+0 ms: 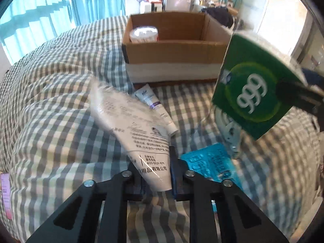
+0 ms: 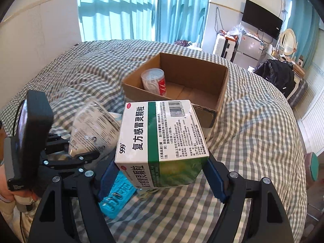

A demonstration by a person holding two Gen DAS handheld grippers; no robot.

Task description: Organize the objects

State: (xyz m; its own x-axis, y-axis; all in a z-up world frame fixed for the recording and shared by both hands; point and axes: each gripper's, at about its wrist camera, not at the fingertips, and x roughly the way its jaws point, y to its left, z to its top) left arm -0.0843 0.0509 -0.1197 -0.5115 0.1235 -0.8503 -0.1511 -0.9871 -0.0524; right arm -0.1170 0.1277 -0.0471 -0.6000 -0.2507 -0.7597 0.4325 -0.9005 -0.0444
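My left gripper [image 1: 156, 174] is shut on a large white tube [image 1: 129, 121] with black print, held above the checked bedspread. My right gripper [image 2: 160, 174] is shut on a green and white 999 medicine box [image 2: 160, 133], lifted in front of the cardboard box. The medicine box also shows at the right of the left wrist view [image 1: 253, 93]. The open cardboard box [image 1: 174, 52] [image 2: 220, 101] sits on the bed beyond both grippers, with a white can [image 2: 154, 81] [image 1: 143, 34] inside at its left. The left gripper [image 2: 81, 151] shows at the left of the right wrist view.
A small white and purple tube [image 1: 156, 107] lies on the bedspread [image 1: 50, 111] before the box. A blue blister pack [image 1: 212, 162] [image 2: 117, 196] lies under the grippers. A white cable item [image 1: 230, 135] lies beside it. Curtains, fridge and TV [image 2: 261, 21] stand behind the bed.
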